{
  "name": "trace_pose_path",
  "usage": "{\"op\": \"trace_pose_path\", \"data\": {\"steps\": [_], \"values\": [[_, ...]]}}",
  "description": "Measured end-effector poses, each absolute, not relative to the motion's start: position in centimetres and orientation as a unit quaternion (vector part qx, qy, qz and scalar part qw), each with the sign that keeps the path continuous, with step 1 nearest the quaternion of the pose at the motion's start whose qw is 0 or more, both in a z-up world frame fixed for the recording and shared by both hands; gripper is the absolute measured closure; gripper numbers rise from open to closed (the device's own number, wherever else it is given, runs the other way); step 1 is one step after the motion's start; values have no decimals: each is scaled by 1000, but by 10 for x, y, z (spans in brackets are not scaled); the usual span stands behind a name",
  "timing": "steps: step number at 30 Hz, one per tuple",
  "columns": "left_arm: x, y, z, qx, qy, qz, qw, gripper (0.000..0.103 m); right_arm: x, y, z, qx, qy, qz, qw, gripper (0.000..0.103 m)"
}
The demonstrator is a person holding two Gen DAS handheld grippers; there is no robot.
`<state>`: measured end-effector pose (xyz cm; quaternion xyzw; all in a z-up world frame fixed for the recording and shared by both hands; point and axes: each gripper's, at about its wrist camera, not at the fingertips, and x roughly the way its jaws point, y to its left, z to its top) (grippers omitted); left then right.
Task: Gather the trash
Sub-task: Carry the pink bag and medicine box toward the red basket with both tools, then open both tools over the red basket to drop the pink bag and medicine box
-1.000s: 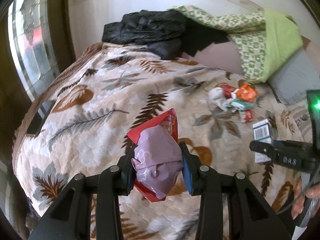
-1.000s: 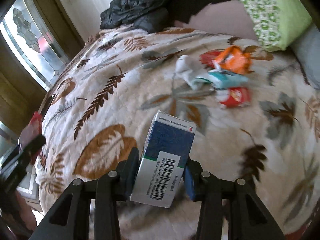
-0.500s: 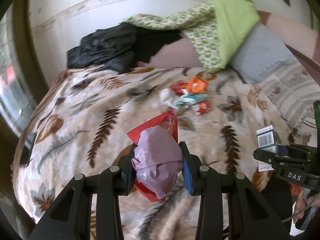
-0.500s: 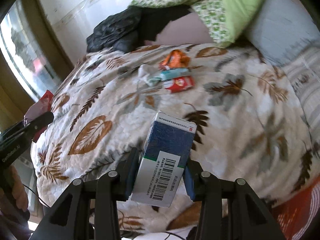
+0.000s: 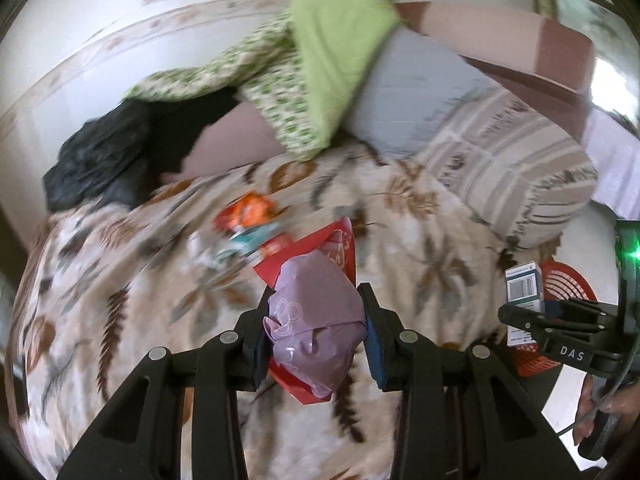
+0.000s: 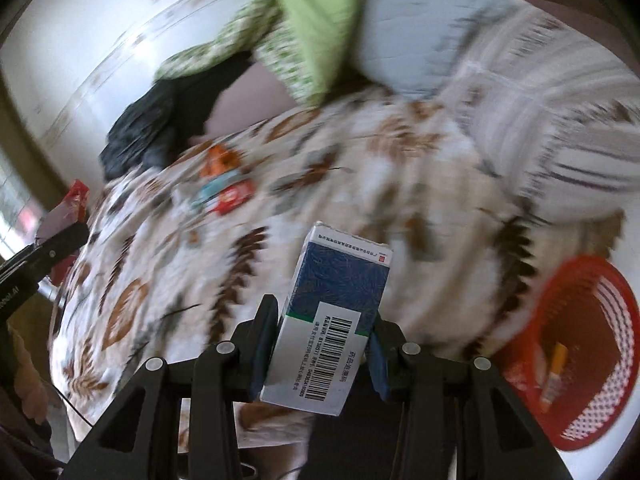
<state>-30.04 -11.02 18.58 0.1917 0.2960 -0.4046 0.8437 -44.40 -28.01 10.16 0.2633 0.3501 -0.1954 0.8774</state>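
My left gripper (image 5: 314, 336) is shut on a crumpled purple bag with a red wrapper (image 5: 316, 320), held above the leaf-patterned bedspread (image 5: 120, 280). My right gripper (image 6: 322, 344) is shut on a blue and white carton with a barcode (image 6: 332, 320); the carton also shows at the right of the left wrist view (image 5: 524, 286). A red mesh trash basket (image 6: 580, 360) stands on the floor at the lower right, with some litter in it. A small heap of wrappers (image 6: 224, 188) lies on the bed; in the left wrist view it (image 5: 248, 224) is just beyond my left gripper.
A black garment (image 5: 96, 160), a green patterned quilt (image 5: 320, 60) and a grey pillow (image 5: 412, 100) lie at the head of the bed. A striped pillow (image 5: 520, 184) lies at the right. The bed edge is next to the basket.
Both views have swung right and pulled back from the bed, each gripper keeping its load. The red basket has come into view at the lower right. The picture is blurred by motion.
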Motion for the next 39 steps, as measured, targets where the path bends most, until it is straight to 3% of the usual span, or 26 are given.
{"op": "trace_pose_path", "data": {"steps": [15,33,36,39], "values": [[-387,-246,179,267,261,-510,775,66,-561,-368,101,293,298,-369,830,60],[-458,-389,137,296,336,-623,641,66,-637,-418,72,339,291,-435,782,60],[-471,-407,126,291,359,-643,611,64,-643,-423,65,344,293,-441,775,59],[-477,-417,118,279,372,-655,595,52,-646,-427,60,350,296,-444,770,59]]}}
